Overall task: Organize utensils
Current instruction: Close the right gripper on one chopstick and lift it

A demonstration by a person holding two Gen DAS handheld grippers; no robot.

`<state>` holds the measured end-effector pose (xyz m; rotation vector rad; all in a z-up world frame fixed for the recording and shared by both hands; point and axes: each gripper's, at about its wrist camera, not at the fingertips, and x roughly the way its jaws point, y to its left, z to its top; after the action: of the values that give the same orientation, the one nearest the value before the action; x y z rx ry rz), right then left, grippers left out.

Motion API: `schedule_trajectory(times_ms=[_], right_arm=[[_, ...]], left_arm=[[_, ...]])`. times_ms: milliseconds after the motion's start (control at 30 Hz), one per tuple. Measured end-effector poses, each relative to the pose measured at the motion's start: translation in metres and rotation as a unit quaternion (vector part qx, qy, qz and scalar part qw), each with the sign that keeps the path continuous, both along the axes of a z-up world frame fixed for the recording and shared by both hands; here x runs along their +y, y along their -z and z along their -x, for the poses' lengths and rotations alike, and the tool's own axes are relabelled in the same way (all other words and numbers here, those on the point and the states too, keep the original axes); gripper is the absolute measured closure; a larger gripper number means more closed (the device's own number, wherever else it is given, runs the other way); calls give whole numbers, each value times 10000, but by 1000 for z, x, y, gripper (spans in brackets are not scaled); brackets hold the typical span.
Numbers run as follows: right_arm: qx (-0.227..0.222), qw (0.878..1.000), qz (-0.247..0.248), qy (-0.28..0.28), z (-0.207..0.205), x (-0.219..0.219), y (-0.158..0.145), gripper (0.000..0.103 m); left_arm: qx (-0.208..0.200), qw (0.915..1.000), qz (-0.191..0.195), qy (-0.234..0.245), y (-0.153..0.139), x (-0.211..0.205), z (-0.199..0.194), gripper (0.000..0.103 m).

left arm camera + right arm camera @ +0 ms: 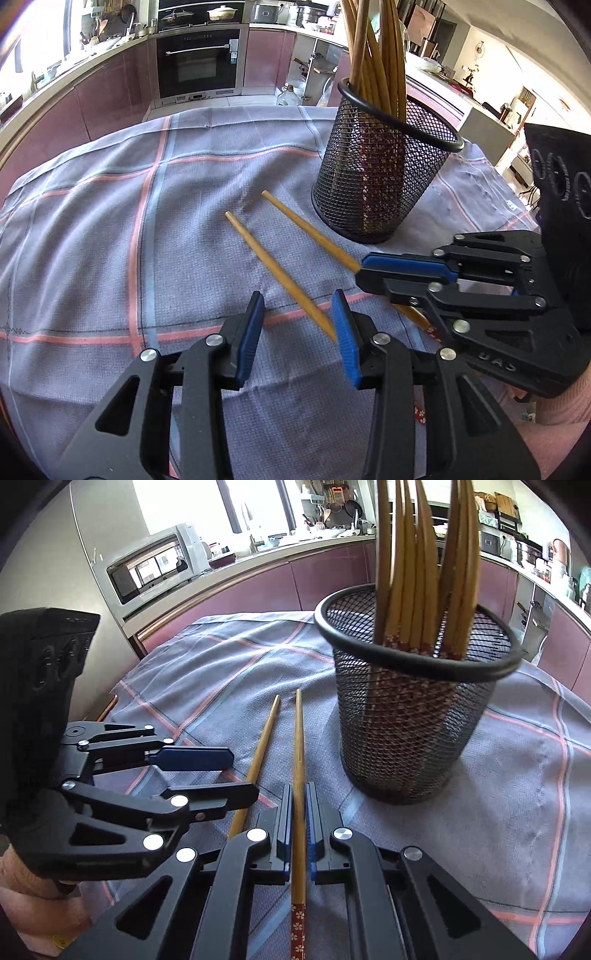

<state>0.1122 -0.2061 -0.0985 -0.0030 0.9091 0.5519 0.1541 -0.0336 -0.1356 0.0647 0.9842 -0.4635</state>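
Where the checked cloth (110,229) covers the bench, one black mesh holder (380,173) stands upright; contents: a sheaf of bamboo chopsticks (373,48), narrow ends up, patterned red handles down inside the mesh. Exact count cannot be told, since the sticks overlap and their tops run out of view in both pictures.

Loose items, two:
- Chopstick one (298,775), lying just beside the holder's base. Right tongs (297,823) closed on its shaft, blue pads pressed to either side; red flowered handle end passes back under the camera and is cut off at the lower edge.
- Chopstick two (280,273), flat on the cloth, alongside the first and slightly splayed from it. Left tongs (299,332) stand part open and hold nothing. In the left wrist view, its near end meets the inner face of the right-hand pad; whether it touches cannot be told. Handle end hidden beneath the tongs.

A bare forearm shows only at the picture edges, behind each tool. Kitchen units behind, blurred by the lens.
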Motion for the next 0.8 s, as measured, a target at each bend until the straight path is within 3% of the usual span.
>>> schedule_trajectory(times_ms=[300,433,633,800], right_arm=[[-74,9999,-131,-27,12,-11,-8,98],[-124,9997,-176,-62,16,-14,-11,98],[-141,9996,-229,-64,18,-19,-12,97],[-157,9995,-271,-92,19,-21,-13,97]], left_arm=[[-64,9996,-277,3,2,-14,-15,67],[-140,9987,-490,40,3,-18,-16,81],[-116,9988,-446,173,2,-16,-11,93],[-96,9989,-443,122,3,-15,-7,92]])
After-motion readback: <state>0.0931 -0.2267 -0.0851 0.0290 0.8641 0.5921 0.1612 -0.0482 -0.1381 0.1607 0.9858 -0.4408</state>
